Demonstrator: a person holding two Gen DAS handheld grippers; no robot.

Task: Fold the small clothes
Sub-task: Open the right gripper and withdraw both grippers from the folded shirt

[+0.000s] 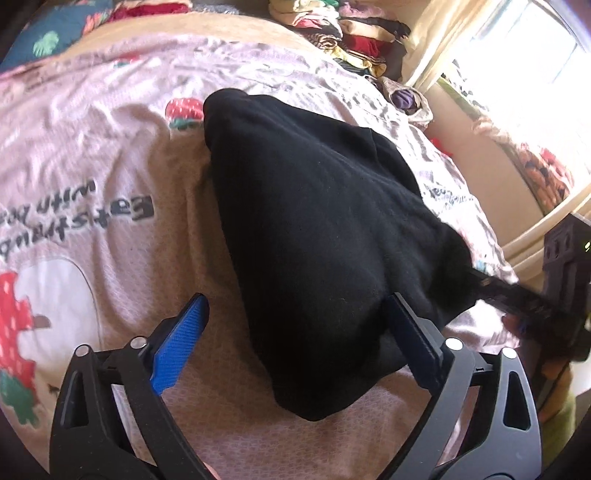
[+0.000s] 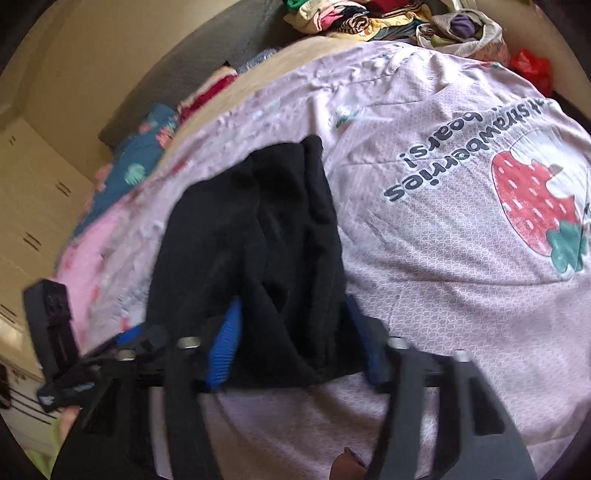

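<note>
Between both grippers' jaws, black garment [image 1: 317,221], perhaps ungripped.

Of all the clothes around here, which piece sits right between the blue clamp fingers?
The black garment, spread alone on the pink strawberry sheet. The other clothes are a colourful heap at the far edge of the bed, far from both grippers.

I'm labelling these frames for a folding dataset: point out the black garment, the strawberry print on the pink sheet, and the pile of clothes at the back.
black garment [image 1: 314,221]: left wrist view, middle of the cloth.
strawberry print [image 2: 532,203]: right wrist view, red body of the berry.
pile of clothes [image 1: 354,33]: left wrist view, middle of the stack.
</note>
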